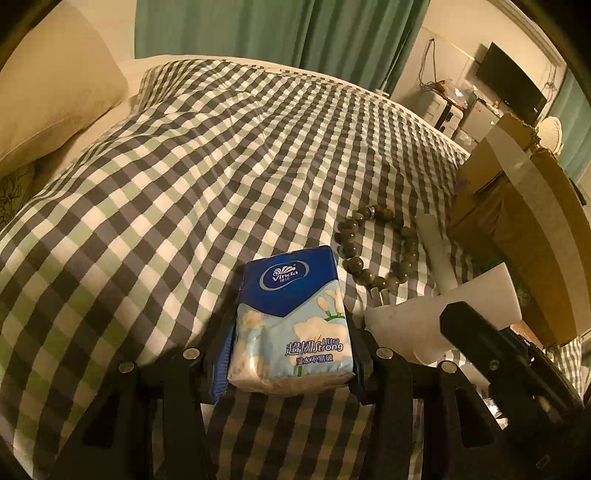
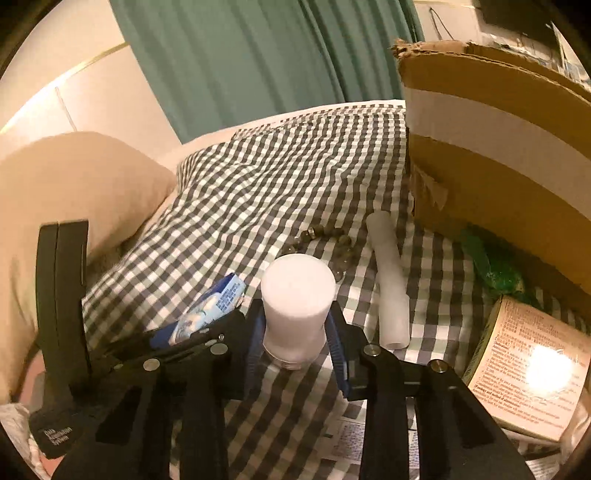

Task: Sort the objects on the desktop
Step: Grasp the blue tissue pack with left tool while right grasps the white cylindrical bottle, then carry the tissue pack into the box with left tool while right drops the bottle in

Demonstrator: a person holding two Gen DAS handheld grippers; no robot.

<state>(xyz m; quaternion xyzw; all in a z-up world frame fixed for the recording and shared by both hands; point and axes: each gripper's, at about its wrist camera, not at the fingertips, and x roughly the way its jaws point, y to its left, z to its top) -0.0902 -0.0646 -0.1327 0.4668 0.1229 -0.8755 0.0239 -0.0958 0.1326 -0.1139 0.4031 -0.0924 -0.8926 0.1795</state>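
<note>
Fingers of the left gripper [image 1: 291,350] clamped on a blue tissue pack [image 1: 290,317], held just above the checked bedspread [image 1: 184,184]; fingers of the right gripper [image 2: 295,332] closed against the sides of a white cylindrical bottle [image 2: 297,302], pads pressing it, base close to the cover. Just beyond, still lying loose on the bed: a string of dark beads [image 1: 373,251] and, beside it, a frosted white tube [image 2: 388,284]. Farther right, an open cardboard box [image 2: 498,147] on its side, with a green packet [image 2: 495,269] and a printed carton [image 2: 532,369] near its mouth; cannot tell whether these count as already sorted. Judged early to midway: two items in hand and not yet placed, beads and tube untouched. Pillow [image 1: 55,92] and green curtain [image 1: 277,29] at the far end.
</note>
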